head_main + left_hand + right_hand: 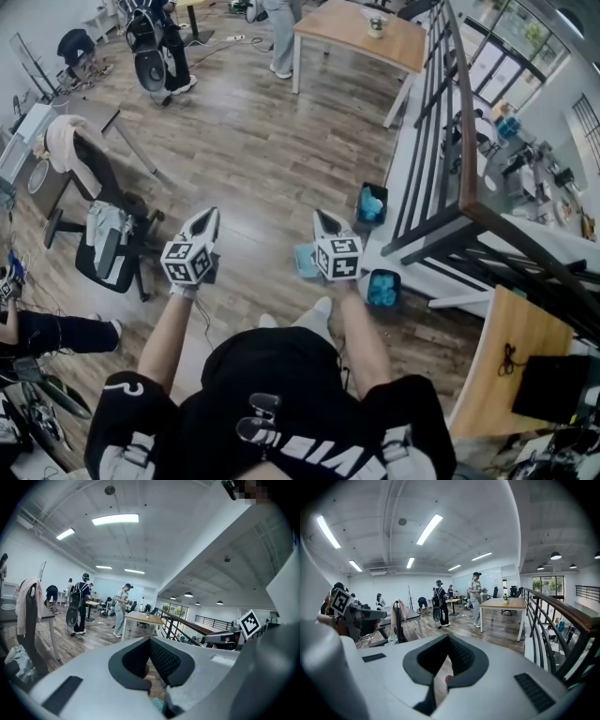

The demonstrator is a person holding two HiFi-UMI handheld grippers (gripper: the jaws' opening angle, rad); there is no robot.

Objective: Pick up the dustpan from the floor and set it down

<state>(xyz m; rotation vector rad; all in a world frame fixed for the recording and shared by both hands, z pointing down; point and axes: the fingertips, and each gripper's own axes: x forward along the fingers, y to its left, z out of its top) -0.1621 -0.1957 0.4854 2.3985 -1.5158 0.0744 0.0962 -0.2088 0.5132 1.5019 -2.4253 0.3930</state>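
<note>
Left gripper (207,219) and right gripper (324,221) both clenched empty and held out level, so the teal dustpan (305,262) rests free on the floor (246,159).

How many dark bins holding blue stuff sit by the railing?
2: far bin against the railing; near bin right of the right gripper. More may be hidden.

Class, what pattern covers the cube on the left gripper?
Black-and-white square markers cover the cube, clearest in the head view.
</note>
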